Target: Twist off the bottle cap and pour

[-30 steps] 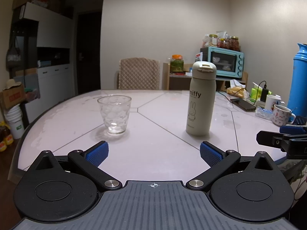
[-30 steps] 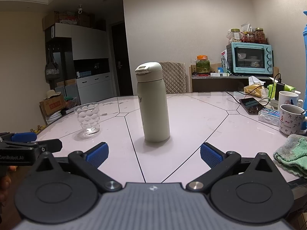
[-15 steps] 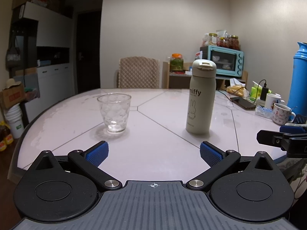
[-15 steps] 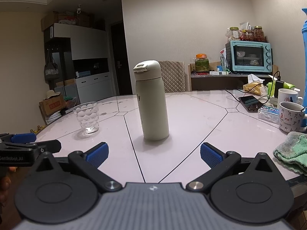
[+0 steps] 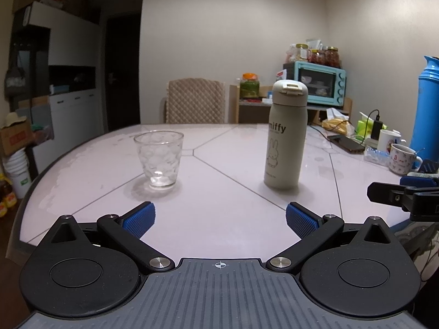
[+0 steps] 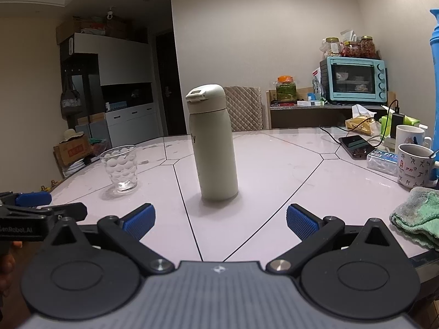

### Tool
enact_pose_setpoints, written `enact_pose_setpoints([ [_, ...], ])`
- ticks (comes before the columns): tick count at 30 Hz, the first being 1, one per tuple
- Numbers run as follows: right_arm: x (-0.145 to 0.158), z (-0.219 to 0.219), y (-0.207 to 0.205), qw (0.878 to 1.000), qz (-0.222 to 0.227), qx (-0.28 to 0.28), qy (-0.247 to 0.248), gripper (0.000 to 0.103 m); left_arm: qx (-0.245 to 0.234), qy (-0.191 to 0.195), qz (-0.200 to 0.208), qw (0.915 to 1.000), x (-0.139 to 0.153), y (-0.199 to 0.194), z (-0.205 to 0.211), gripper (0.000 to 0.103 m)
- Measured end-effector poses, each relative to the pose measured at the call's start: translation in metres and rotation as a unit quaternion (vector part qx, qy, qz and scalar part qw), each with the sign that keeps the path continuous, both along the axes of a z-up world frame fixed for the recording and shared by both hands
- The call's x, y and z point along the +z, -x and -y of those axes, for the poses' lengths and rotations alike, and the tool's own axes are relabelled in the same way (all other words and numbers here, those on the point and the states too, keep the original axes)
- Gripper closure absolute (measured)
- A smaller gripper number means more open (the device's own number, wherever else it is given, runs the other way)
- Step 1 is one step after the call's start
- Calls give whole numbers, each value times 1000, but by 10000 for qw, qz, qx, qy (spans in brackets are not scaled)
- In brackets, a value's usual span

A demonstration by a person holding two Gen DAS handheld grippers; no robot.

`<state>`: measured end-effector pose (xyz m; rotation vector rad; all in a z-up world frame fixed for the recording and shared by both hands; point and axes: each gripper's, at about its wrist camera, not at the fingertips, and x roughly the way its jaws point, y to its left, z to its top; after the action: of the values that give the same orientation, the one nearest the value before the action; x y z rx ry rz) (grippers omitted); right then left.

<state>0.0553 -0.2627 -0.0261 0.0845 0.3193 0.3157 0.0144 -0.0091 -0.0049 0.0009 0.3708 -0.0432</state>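
Note:
A cream "miffy" bottle [image 5: 285, 137] stands upright on the white table [image 5: 219, 208], its cap [image 5: 290, 92] on. An empty clear glass [image 5: 159, 159] stands to its left. My left gripper [image 5: 219, 218] is open and empty, near the table's front edge, short of both. My right gripper [image 6: 219, 219] is open and empty, facing the bottle [image 6: 214, 145] with its cap [image 6: 205, 97]; the glass [image 6: 120, 168] is to its left. Each gripper shows at the edge of the other's view: the right gripper [image 5: 403, 192] and the left gripper [image 6: 35, 205].
A tall blue thermos [image 5: 428, 109], two mugs [image 6: 414, 164], a phone [image 6: 354, 142] with cable and a green cloth [image 6: 417, 216] sit at the table's right. A chair [image 5: 194, 101] and a shelf with a teal oven [image 5: 318, 85] stand behind.
The right gripper has edged closer to the bottle, which looks larger and more centred. The left gripper has shifted slightly. Both stay open.

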Motion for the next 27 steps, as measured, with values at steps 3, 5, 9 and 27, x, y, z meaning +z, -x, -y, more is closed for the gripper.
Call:
enact_pose_setpoints([
  [3,1,0,-1,10000,26,-20,9,0,-8,-25,-7,10000,-1,-4,0,0],
  [5,2,0,-2,10000,38,-29,13,0,-30,-16,-12,10000,-2,-8,0,0],
  [9,4,-1,-5,10000,63,-42,20,0,-47,-24,2,10000,-1,-15,0,0],
  [27,15,-4,-28,9998,148,-138,10,0,-413,-19,-33,9991,-2,-63,-4,0],
])
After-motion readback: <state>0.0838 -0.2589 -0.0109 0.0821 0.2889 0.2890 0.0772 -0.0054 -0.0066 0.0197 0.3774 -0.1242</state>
